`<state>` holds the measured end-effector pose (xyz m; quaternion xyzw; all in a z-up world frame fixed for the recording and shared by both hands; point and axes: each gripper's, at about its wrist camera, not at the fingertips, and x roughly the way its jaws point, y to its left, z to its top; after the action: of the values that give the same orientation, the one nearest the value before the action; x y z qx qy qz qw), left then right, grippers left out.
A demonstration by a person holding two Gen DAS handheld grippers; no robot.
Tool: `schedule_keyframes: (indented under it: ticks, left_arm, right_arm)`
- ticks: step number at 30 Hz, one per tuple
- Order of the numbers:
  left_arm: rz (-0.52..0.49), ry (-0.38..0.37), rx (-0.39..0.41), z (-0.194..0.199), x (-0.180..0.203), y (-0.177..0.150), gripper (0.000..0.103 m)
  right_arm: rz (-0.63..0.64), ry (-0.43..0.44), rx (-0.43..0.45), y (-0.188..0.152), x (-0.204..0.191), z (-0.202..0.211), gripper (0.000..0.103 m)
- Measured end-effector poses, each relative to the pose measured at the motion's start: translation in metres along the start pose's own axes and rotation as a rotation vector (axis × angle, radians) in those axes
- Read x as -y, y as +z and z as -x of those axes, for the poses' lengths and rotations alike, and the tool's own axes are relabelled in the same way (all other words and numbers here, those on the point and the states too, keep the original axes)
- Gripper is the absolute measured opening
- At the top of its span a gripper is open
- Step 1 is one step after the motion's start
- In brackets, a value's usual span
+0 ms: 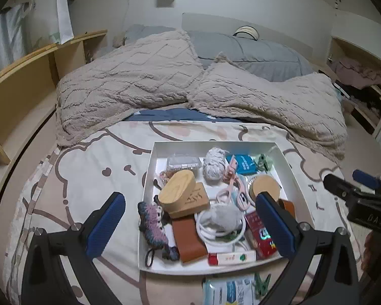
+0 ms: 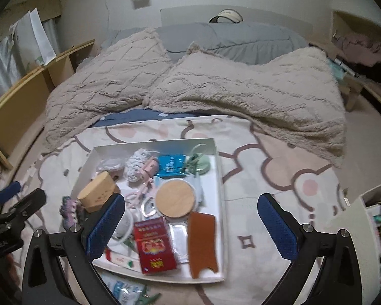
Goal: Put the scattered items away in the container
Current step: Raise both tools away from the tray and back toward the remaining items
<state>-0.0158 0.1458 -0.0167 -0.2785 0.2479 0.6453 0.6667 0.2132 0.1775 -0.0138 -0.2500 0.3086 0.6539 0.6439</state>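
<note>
We hover both hand-held grippers over the shallow white cardboard tray (image 1: 149,178) that sits on the cartoon-print bedspread (image 1: 89,167). The left hand-held gripper (image 1: 190,226) has its blue-padded fingers spread wide and carries nothing; the right hand-held gripper (image 2: 191,227) is likewise released and empty.

Most items already lie inside the tray: the oval pale-wood box (image 1: 176,189), the round wooden lid (image 1: 265,186), the red printed carton (image 2: 155,245) and the tan leather strap (image 2: 202,239). Still outside, just beyond the near rim, are the blue-and-white plastic wipes packet (image 1: 228,291) and the small green plastic clip (image 1: 263,286) beside it. The purple crocheted piece (image 1: 153,225) seems to drape over the left rim, though the blur makes that uncertain.

To do the next pick well, we would draw the left hand-held gripper back toward us and tilt it down, since the packet lies at the very bottom edge of its view. We would pinch the packet across its short side, lift it clear of the rim, and set it on the flat strap rather than the wobbly box. The clip, small and light, wants a slow, centred pinch.
</note>
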Motion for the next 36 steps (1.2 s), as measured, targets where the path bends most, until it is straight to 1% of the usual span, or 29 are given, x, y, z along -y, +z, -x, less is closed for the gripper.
schedule_keyframes:
  ticks: [4,9,18,22,29,32,36]
  left_arm:
    - [0.006,-0.010,-0.006,0.009,-0.001,-0.013,0.103]
    - [-0.002,-0.003,0.002,0.018,0.000,-0.024,0.103]
    - [0.001,-0.024,0.013,0.039,0.003,-0.035,0.103]
    - [-0.019,-0.041,0.014,0.048,0.007,-0.043,0.103]
    - [-0.042,-0.075,-0.030,0.048,0.007,-0.059,0.103]
    - [-0.051,-0.064,-0.038,0.045,0.005,-0.063,0.103]
    - [-0.035,-0.065,-0.047,0.043,0.002,-0.064,0.103]
  right_arm:
    - [0.012,-0.006,0.020,-0.012,0.005,0.016,0.103]
    - [0.016,-0.005,0.051,-0.030,0.013,0.038,0.103]
    - [0.017,0.014,0.059,-0.046,0.012,0.059,0.103]
    - [0.036,0.033,0.033,-0.057,0.007,0.061,0.103]
    - [0.050,0.047,-0.009,-0.068,0.004,0.061,0.103]
    - [0.051,0.039,-0.016,-0.071,0.006,0.059,0.103]
    - [0.016,0.042,-0.040,-0.071,0.011,0.054,0.103]
